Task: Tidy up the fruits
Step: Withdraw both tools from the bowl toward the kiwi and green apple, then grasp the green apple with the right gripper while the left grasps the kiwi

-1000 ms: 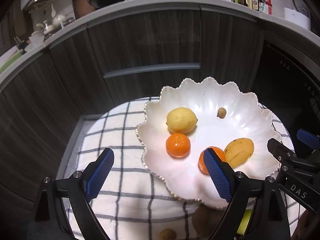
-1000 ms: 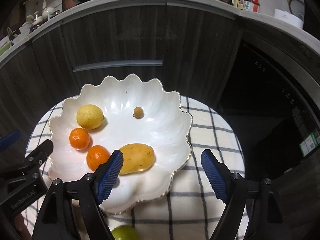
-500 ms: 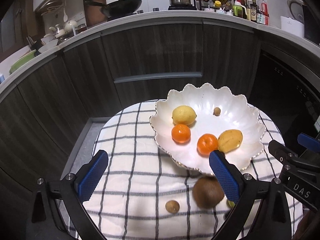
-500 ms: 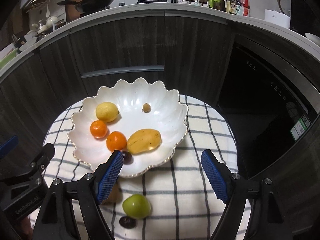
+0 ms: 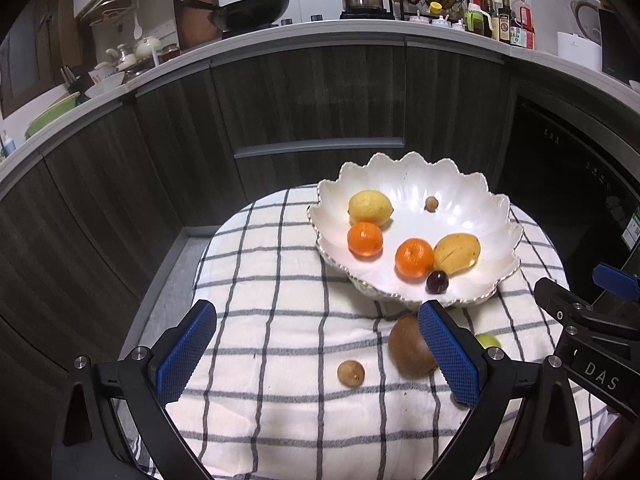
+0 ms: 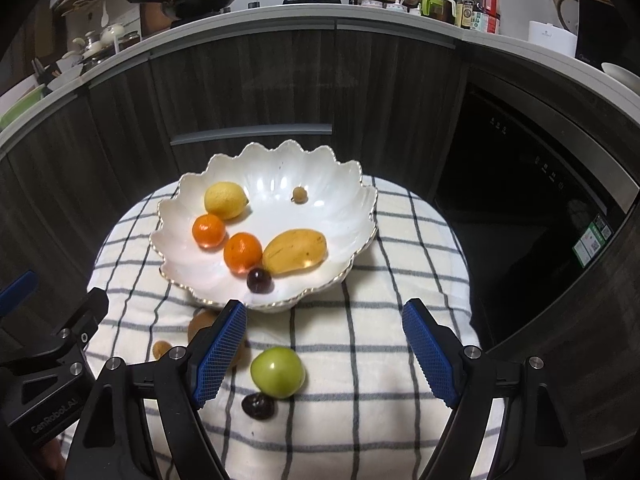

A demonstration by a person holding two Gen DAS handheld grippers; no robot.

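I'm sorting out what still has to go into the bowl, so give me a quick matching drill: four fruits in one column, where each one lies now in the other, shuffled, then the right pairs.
Fruits
1. lemon
2. mango
3. green fruit
4. kiwi

Places
A. on the checked cloth, between the right gripper fingers in its own view
B. in the white scalloped bowl, beside the nearer tangerine
C. on the cloth below the bowl's near rim, partly behind a left gripper finger
D. in the bowl, at its far left

Pairs: 1-D, 2-B, 3-A, 4-C
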